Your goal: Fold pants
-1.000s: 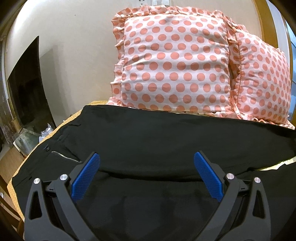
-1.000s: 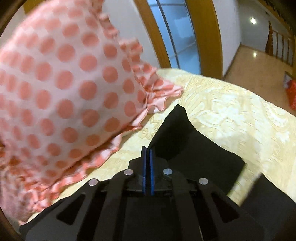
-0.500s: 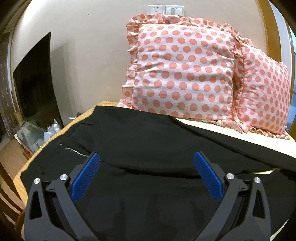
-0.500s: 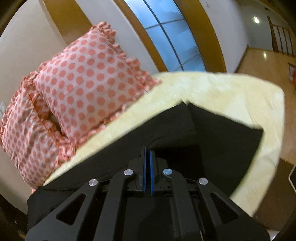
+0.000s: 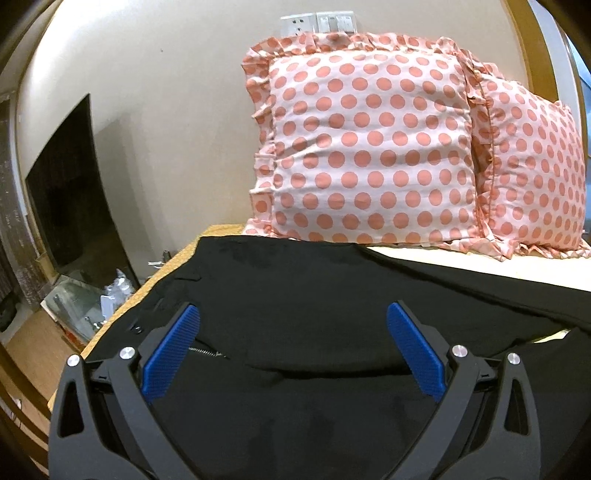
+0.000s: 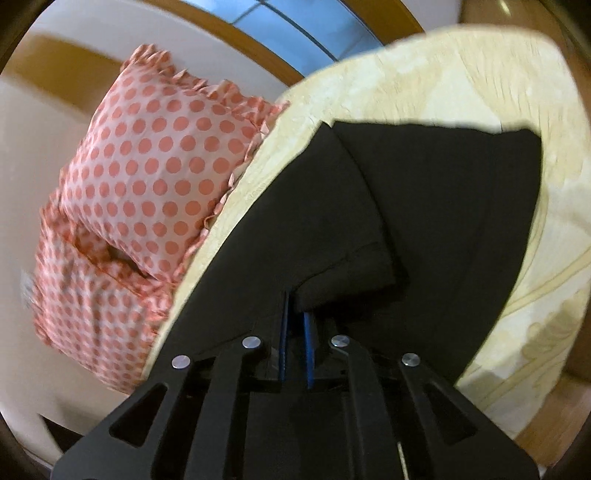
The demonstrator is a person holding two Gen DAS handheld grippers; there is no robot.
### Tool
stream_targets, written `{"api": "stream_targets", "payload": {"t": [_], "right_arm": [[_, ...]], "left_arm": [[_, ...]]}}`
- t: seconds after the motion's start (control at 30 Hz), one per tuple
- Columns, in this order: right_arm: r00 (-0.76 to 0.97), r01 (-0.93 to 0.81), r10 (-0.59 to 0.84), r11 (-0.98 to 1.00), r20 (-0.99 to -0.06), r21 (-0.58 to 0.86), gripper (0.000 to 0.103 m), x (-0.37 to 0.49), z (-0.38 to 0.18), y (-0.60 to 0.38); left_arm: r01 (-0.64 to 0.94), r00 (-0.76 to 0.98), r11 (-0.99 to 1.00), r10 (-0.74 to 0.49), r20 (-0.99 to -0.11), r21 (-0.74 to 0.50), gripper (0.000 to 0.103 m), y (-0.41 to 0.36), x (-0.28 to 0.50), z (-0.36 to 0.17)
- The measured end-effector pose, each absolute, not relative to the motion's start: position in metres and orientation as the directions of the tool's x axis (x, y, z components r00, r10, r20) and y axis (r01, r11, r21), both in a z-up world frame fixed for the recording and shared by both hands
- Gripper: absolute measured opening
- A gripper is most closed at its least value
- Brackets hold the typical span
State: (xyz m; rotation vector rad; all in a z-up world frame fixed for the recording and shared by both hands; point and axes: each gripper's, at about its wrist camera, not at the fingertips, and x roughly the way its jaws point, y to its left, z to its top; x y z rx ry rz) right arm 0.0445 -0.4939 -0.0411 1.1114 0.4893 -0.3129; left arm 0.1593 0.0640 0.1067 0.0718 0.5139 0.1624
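Jaws: left gripper spread wide, empty, low centre of frame above the pants. Right gripper nearly together, a fold of black cloth between the pads; hold looks thin.

Pants: spread across the bed, waist and zipper at lower left of the left view.

Risk: cloth may slip from the slightly parted right pads, dropping the fold crooked.

Views: left alone shows waist, wall sockets; right alone shows leg ends, window. Pillows in both.

Left claw: black frame, ribbed blue pads, silver screws; right claw alike.
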Motion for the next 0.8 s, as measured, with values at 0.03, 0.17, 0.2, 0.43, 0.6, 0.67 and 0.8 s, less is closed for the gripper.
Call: {"api": "stream_targets", "payload": {"t": [0.03,0.17,0.2,0.43,0.6,0.67,0.8], "right_arm": [[0.862,0.46,0.012,0.398,-0.506,0.793,0.008,0.043,-0.042,-0.496],[0.889,0.418,0.047,0.323,-0.456,0.849,0.008,0.04,-0.047,-0.503],[0.894,0.407,0.06,0.299,-0.443,0.863,0.008,0.038,-0.049,-0.504],[0.893,0.412,0.079,0.249,-0.443,0.876,0.01,0.034,-0.049,-0.504],[0.904,0.392,0.077,0.245,-0.421,0.887,0.024,0.037,-0.045,-0.504],[0.906,0.393,0.062,0.246,-0.419,0.886,0.026,0.038,-0.043,-0.505],[0.896,0.421,0.01,0.3,-0.444,0.856,0.019,0.047,-0.042,-0.502]], "left_arm": [[-0.13,0.852,0.986,0.165,-0.497,0.104,0.101,0.065,0.163,0.106],[-0.137,0.842,0.984,0.178,-0.509,0.118,0.101,0.068,0.171,0.103],[-0.138,0.843,0.983,0.181,-0.507,0.121,0.101,0.069,0.172,0.101],[-0.109,0.865,0.974,0.192,-0.463,0.2,0.101,0.051,0.17,0.1],[-0.083,0.859,0.982,0.156,-0.488,0.168,0.101,0.053,0.174,0.1],[-0.086,0.849,0.986,0.146,-0.507,0.14,0.101,0.059,0.179,0.1],[-0.086,0.822,0.992,0.123,-0.556,0.091,0.101,0.072,0.194,0.096]]}}
